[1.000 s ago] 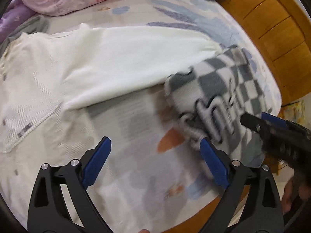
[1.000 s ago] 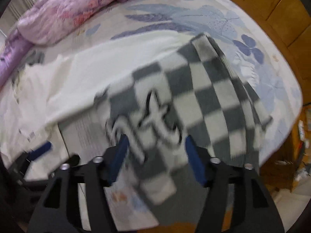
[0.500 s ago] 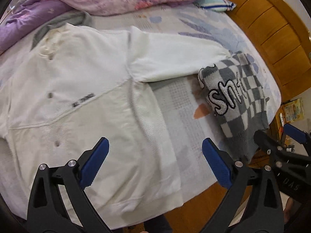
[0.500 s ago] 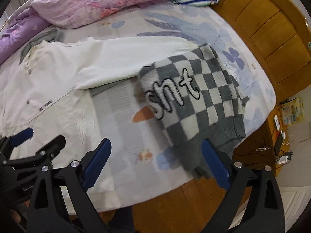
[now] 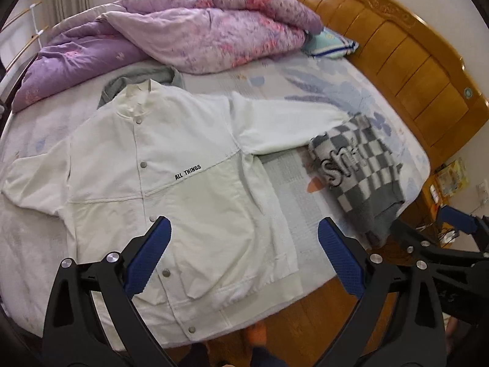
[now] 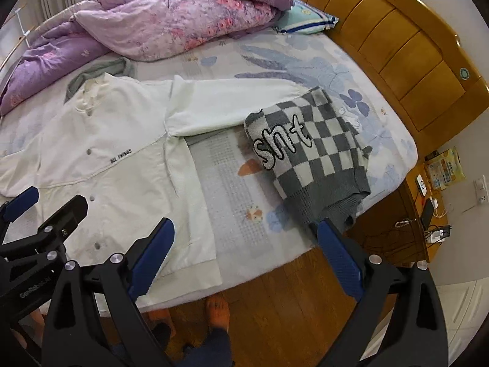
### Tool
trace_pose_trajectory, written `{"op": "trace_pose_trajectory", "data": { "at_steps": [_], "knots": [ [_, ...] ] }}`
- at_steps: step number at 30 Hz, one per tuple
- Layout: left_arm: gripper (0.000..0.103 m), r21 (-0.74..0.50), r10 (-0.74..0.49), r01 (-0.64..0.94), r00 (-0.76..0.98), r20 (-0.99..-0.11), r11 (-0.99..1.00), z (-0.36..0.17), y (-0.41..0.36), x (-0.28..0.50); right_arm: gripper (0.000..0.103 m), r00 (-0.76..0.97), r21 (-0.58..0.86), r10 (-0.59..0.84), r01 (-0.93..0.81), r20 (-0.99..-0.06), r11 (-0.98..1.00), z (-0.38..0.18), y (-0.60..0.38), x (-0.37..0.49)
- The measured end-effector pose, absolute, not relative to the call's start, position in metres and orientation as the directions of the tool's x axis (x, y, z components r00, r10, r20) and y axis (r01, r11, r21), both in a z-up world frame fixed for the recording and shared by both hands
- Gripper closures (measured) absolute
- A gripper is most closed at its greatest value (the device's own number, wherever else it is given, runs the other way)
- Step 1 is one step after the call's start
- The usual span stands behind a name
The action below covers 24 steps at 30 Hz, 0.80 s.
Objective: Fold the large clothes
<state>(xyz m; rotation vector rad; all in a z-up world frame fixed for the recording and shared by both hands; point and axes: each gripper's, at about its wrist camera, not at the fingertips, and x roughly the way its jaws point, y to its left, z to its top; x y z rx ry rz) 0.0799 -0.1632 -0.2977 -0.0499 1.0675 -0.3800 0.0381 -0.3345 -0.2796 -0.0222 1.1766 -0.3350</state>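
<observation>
Clearly both tongs, the left gripper and right gripper, are hanging wide open and empty above the bed. Spread flat, the white jacket is lying with one sleeve tucked under the folded checkered sweater; pulling that sleeve risks dragging the sweater off the edge. The purple quilt is crowding the far side.

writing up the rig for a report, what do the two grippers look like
Both match: the left gripper and the right gripper each have two black plastic fingers with triangular cut-outs, silver screw heads at the joints, and blue textured pads on the inner faces. The left gripper's side carries small white lettering, seen from the right wrist. No cables or sleeves show.
</observation>
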Motion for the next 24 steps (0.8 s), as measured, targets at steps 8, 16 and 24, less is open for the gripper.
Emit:
{"op": "trace_pose_trajectory", "data": {
  "at_steps": [8,16,24],
  "knots": [
    [0.005,-0.172,-0.263,0.215,0.530,-0.806,0.961,-0.236,-0.174,0.039,0.012,0.419,-0.176,-0.250,0.208,-0.873,0.962,-0.230,-0.348,0.005],
    [0.005,-0.147,-0.221,0.170,0.603,-0.766,0.974,-0.177,-0.184,-0.010,0.010,0.501,-0.132,-0.185,0.140,-0.846,0.981,-0.180,-0.362,-0.037],
    [0.005,-0.112,-0.188,0.154,0.683,-0.706,0.982,-0.120,-0.193,-0.057,0.010,0.575,-0.103,-0.120,0.062,-0.809,0.993,-0.132,-0.356,-0.072]
  ]
}}
